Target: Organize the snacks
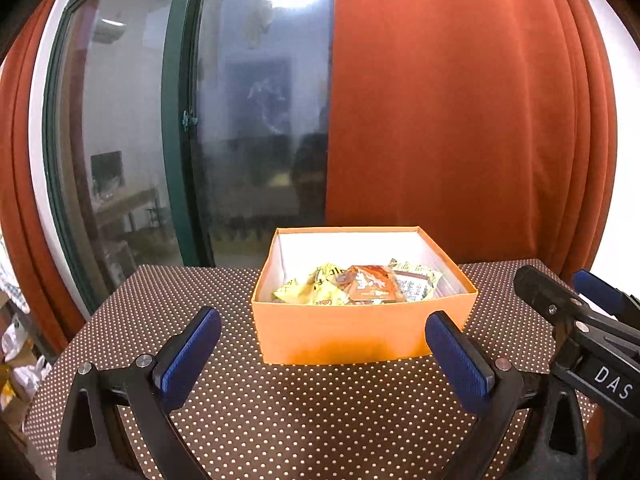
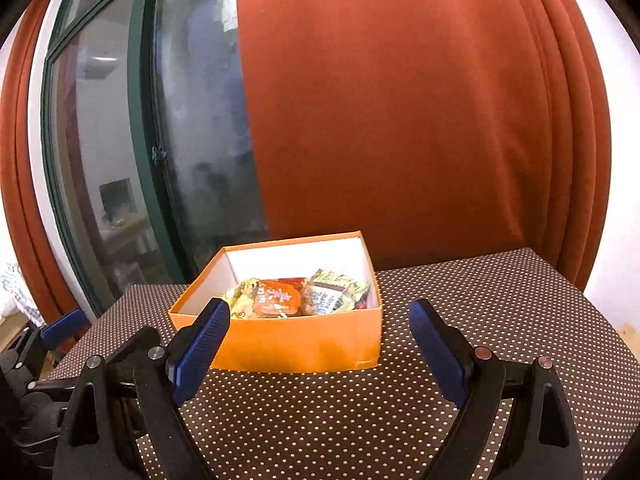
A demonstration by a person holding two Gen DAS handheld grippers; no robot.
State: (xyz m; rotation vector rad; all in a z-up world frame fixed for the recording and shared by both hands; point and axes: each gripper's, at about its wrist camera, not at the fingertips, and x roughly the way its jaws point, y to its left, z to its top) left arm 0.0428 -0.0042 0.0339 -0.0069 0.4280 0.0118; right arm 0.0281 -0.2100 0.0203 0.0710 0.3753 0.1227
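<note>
An open orange box with a white inside stands on the dotted tablecloth. Several snack packets lie in it: yellow ones at the left, an orange one in the middle, a beige and brown one at the right. My left gripper stands open just in front of the box, nothing between its blue pads. My right gripper is open too, near the box's front wall and empty. The right gripper also shows at the right edge of the left wrist view, the left gripper at the left edge of the right wrist view.
The brown tablecloth with white dots covers a small table whose edges lie close on both sides. Behind it hang rust-orange curtains and a green-framed window. Clutter lies on the floor at the far left.
</note>
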